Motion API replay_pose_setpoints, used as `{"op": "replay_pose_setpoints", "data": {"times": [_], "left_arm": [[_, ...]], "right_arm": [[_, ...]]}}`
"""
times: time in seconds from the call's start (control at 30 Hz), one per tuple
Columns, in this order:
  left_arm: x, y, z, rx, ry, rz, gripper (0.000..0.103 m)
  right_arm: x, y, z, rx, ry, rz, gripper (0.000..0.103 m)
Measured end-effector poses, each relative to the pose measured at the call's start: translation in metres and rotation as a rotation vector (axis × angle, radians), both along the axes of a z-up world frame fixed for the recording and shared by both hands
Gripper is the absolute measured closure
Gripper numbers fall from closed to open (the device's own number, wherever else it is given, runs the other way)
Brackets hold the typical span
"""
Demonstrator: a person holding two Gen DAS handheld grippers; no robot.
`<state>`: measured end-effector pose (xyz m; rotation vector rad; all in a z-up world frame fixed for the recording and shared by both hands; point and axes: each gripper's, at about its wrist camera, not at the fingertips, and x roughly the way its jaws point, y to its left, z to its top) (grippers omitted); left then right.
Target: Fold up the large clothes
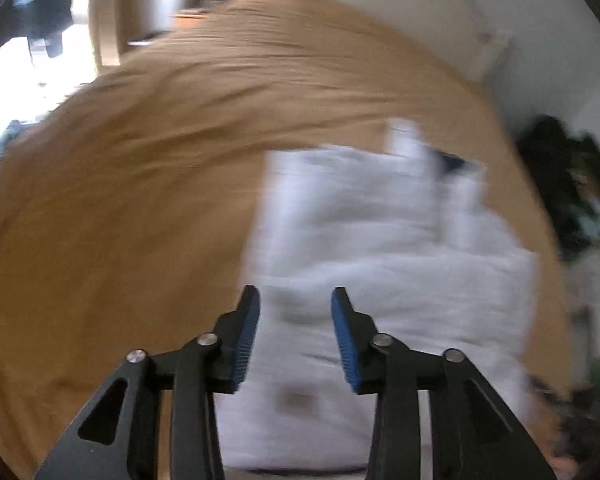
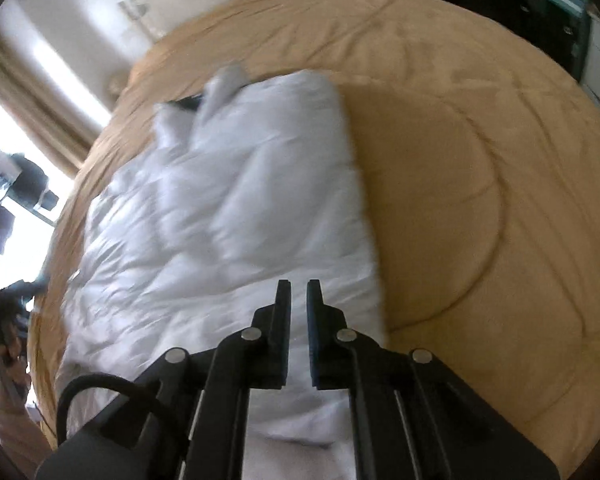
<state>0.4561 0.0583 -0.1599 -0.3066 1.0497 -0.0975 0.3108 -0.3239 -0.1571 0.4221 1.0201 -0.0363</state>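
Across the bed lies a tan quilt [image 2: 480, 128], and on it the white garment [image 2: 228, 208] is spread lengthwise, its straight long edge toward the middle of the bed, its collar end toward the far edge. Above its near hem hangs the left gripper [image 1: 295, 322], fingers spread and empty. Over the same hem sits the right gripper [image 2: 299, 312], fingers drawn near together with a thin gap, pinching nothing. Best to take both hem corners evenly and carry them square to the collar
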Motion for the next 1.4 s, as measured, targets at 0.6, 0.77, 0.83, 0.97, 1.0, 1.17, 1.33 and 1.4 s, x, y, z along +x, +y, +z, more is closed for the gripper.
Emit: {"op": "replay_pose_setpoints", "data": {"times": [0.6,0.77,0.83,0.97,1.0,1.17,1.33,1.4], "left_arm": [[-0.009,-0.014,-0.070,0.368,0.090,0.024,0.075],[-0.037,-0.009,-0.024,0.204,-0.026,-0.032,0.036],[-0.043,-0.032,-0.035,0.208,-0.018,-0.104,0.034],[-0.026,-0.031,-0.097,0.259,0.120,-0.084,0.030],[-0.027,-0.021,-0.105,0.218,0.132,-0.062,0.025],[-0.046,0.014,-0.076,0.113,0.086,0.015,0.022],[-0.090,0.033,-0.028,0.205,-0.010,0.039,0.020],[-0.106,0.043,-0.023,0.192,-0.010,0.031,0.020]], "right_arm": [[-0.012,-0.008,-0.053,-0.067,0.092,-0.043,0.102],[-0.042,-0.016,-0.010,-0.092,0.021,-0.126,0.058],[-0.051,0.000,-0.001,-0.087,-0.045,-0.069,0.042],[-0.046,0.017,-0.022,-0.166,0.033,-0.018,0.043],[-0.044,0.011,-0.036,-0.172,0.082,-0.023,0.046],[-0.073,-0.044,-0.051,-0.119,0.139,-0.127,0.035],[-0.123,-0.063,-0.007,-0.128,0.062,-0.154,0.029],[-0.143,-0.059,0.000,-0.137,0.065,-0.124,0.022]]}}
